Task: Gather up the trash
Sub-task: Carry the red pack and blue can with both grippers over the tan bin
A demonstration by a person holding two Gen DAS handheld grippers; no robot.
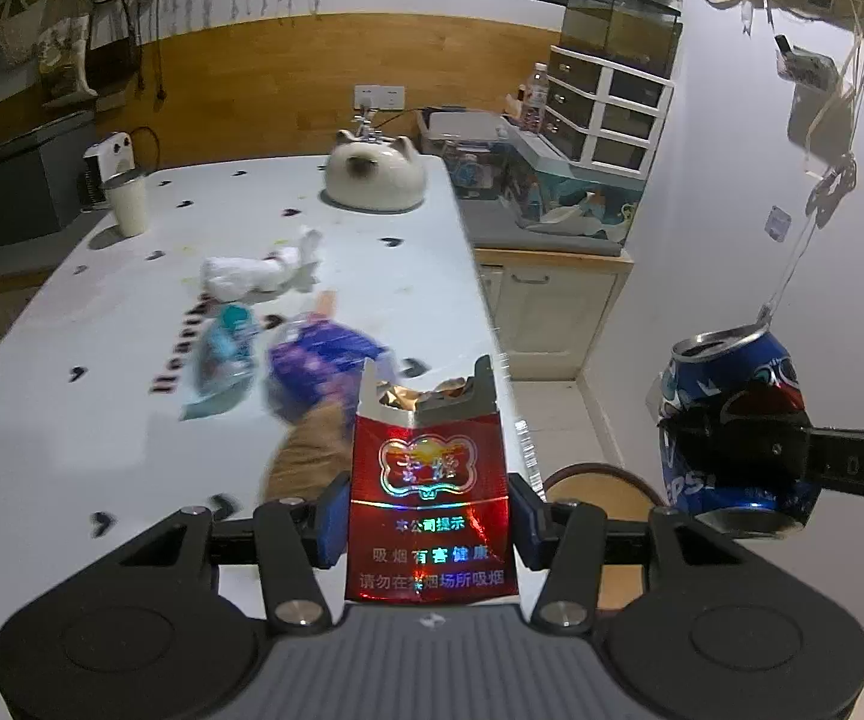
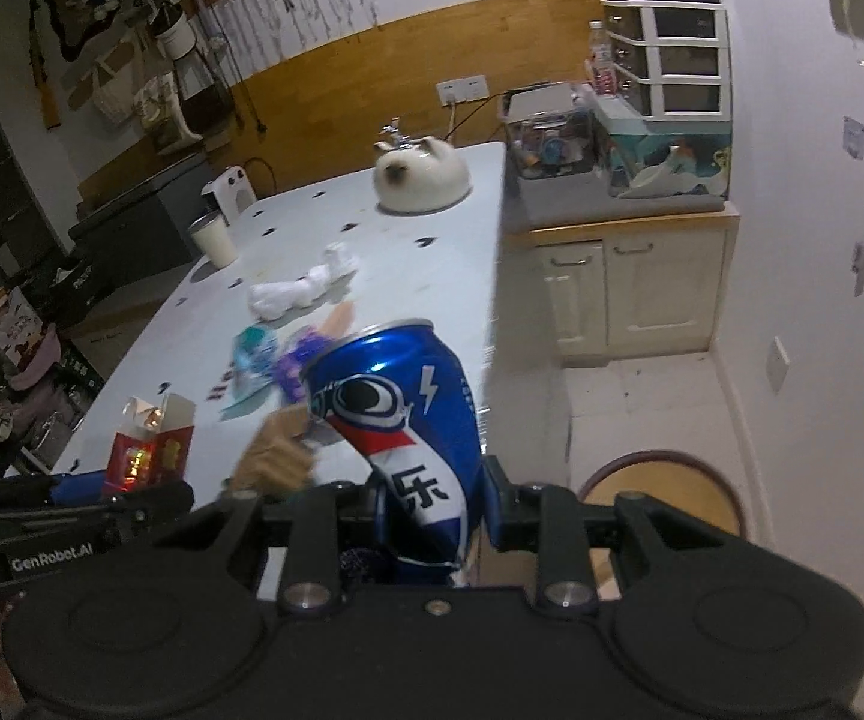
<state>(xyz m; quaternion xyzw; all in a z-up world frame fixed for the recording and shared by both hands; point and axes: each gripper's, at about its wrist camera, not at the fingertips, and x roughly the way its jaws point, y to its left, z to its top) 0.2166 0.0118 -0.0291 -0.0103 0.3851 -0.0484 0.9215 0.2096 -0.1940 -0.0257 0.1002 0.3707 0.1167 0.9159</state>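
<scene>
Both tools are loaded: your left tool point(image 1: 429, 531) clamps the red cigarette pack point(image 1: 430, 492), your right tool point(image 2: 432, 510) grips the dented blue soda can point(image 2: 399, 420). Both are held above the worktop point(image 1: 102, 324) edge. Tissue point(image 1: 264, 270) and wrappers point(image 1: 288, 360) lie on it.

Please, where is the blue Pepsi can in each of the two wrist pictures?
Left wrist view: the blue Pepsi can is at the right edge, clamped in the right gripper.
Right wrist view: the can is at centre, between the gripper's fingers.
Shared landmark: the cat-shaped white dish at the table's far end.
</scene>
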